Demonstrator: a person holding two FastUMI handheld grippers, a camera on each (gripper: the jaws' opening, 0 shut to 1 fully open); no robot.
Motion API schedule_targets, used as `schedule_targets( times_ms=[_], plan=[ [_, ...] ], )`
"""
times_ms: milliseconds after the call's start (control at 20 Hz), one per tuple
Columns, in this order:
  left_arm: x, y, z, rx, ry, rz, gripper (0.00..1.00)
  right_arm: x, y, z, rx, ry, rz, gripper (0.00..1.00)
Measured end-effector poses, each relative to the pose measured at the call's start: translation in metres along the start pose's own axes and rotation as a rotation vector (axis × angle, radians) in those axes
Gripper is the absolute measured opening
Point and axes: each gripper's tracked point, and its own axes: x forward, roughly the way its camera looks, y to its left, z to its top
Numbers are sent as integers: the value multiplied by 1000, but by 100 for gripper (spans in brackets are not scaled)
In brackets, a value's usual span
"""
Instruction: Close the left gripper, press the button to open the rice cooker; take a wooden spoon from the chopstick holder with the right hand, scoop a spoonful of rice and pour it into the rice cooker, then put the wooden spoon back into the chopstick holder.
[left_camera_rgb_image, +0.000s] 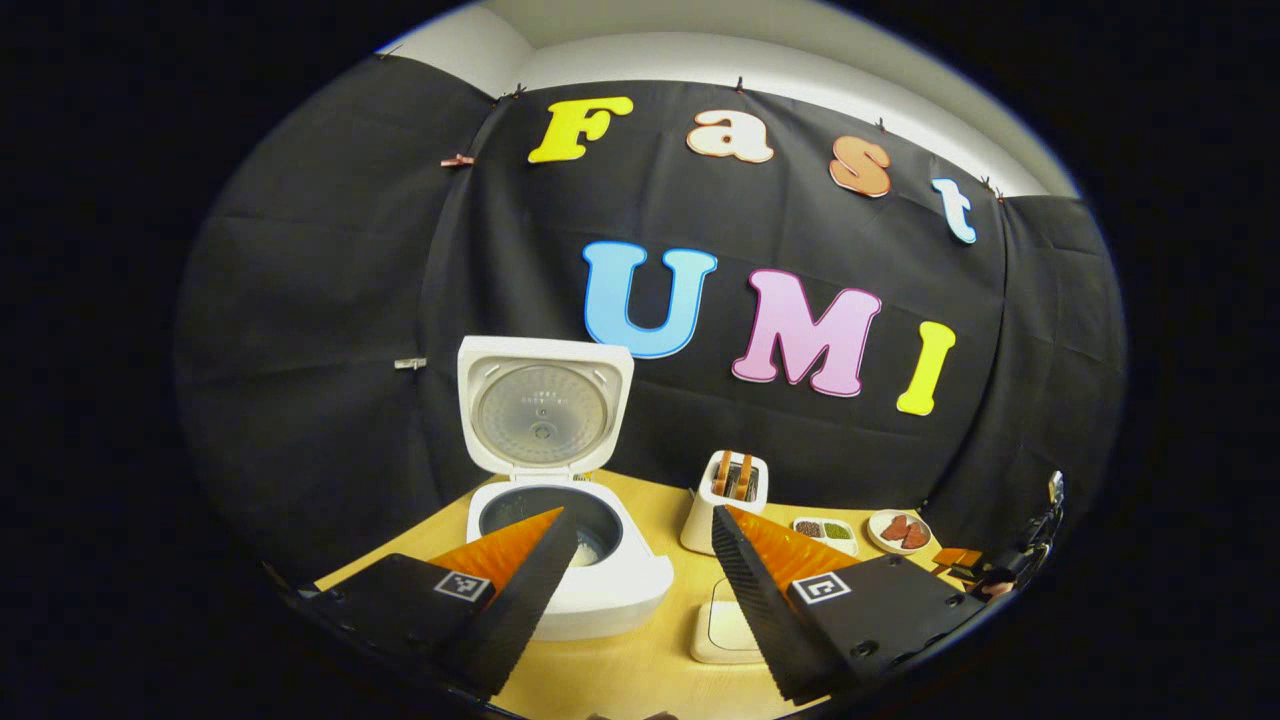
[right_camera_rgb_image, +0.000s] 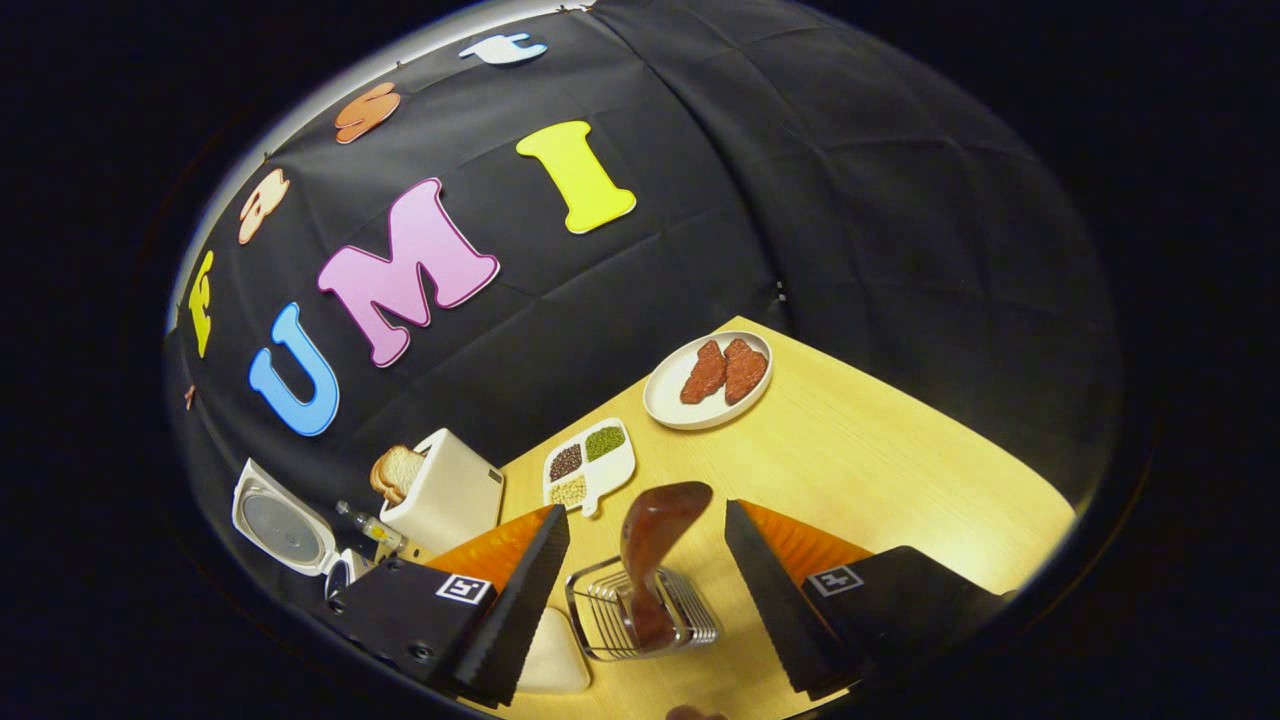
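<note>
Black cloth wall (left_camera_rgb_image: 330, 300) hangs creased behind table, clipped along top edge. White wall (left_camera_rgb_image: 760, 60) shows above cloth. Light wood table (right_camera_rgb_image: 880, 470) meets cloth at back. Bright light glares on tabletop at right in right gripper view.

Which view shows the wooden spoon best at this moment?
The right gripper view: the wooden spoon stands in the wire chopstick holder, directly between the open right claw fingers. The left gripper view faces the open rice cooker instead, and I cannot make out the spoon there.
</note>
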Motion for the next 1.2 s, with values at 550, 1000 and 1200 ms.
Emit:
schedule_targets(
  times_ms=[550,1000,1200],
  plan=[
    [64,37,143,99,-182,53,94,-123,-14,40,-200,-188,-82,98],
    [167,80,184,74,-158,113,94,-186,64,17,-352,-196,35,98],
    [217,106,185,96,-116,129,94,-190,88,15,-380,-201,71,98]
  ],
)
